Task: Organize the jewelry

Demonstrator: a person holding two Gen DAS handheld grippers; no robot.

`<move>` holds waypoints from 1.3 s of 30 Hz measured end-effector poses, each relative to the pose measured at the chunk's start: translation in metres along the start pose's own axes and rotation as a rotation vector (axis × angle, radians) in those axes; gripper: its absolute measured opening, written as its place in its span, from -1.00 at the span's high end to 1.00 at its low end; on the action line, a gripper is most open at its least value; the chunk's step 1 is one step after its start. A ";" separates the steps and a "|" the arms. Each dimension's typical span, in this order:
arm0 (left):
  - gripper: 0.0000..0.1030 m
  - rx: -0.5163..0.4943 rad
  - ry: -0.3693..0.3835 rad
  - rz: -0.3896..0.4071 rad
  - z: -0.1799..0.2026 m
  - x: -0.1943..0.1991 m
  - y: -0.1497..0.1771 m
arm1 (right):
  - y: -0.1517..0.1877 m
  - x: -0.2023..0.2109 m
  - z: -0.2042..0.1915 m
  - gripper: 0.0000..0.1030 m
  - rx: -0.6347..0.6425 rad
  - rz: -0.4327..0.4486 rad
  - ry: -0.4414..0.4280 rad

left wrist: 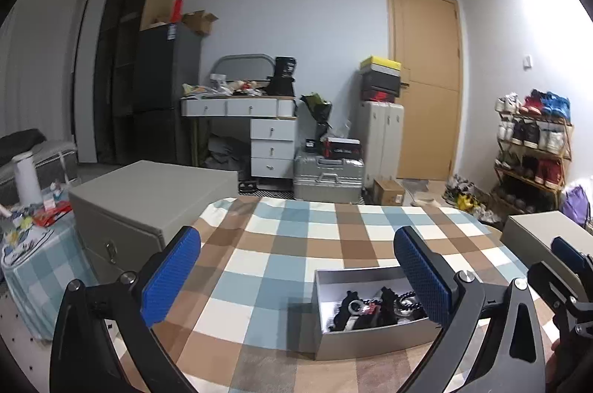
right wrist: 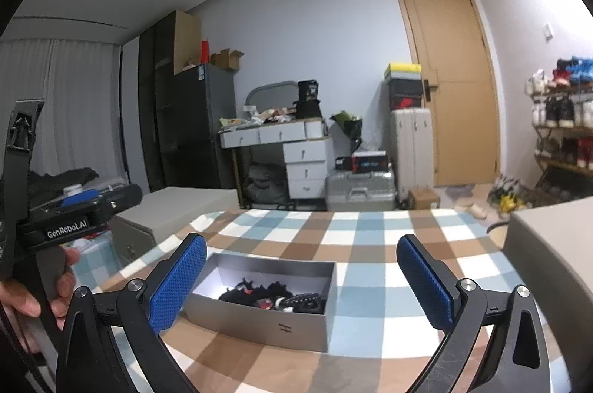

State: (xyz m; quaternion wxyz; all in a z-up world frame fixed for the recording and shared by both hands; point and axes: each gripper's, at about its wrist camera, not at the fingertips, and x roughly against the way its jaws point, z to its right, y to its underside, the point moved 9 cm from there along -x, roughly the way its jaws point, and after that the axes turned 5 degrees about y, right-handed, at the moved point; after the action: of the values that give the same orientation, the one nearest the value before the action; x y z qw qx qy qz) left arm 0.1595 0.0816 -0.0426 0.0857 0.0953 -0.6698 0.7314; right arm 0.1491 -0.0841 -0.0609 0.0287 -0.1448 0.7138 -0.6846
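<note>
Where the hand (right wrist: pixel 40 285) grips — "GenRobot.AI" shows.

A lived-in home bedroom: a white dressing desk (left wrist: pixel 255 107) piled with clutter, suitcases (left wrist: pixel 328 176) and shoe boxes (left wrist: pixel 381 78) by a wooden door (left wrist: pixel 426 78), a loaded shoe rack (left wrist: pixel 533 148), a dark wardrobe (left wrist: pixel 122 67).

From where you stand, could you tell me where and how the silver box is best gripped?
Probably by a short end wall of the silver box, from above: one finger inside, one outside. The box is open-topped with thin upright walls, and looks too wide to span whole. The right-hand end has a little bare floor beside the jewelry, so a finger fits there. Both the left gripper and right gripper are open and empty.
</note>
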 end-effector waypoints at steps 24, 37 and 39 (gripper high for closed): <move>-0.97 -0.066 0.025 -0.053 0.009 -0.006 0.050 | 0.035 -0.018 0.004 -1.00 0.051 -0.093 0.055; -0.97 -0.068 0.022 -0.056 0.011 -0.004 0.050 | 0.040 -0.020 0.004 -1.00 0.073 -0.119 0.074; -0.97 -0.067 0.021 -0.056 0.010 -0.004 0.050 | 0.040 -0.020 0.004 -1.00 0.073 -0.121 0.074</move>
State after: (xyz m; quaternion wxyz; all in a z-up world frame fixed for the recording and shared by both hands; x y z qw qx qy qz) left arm 0.1507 0.0668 -0.0907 0.1164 0.1032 -0.6900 0.7069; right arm 0.1625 -0.0825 -0.1039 -0.0337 -0.1610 0.6788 -0.7156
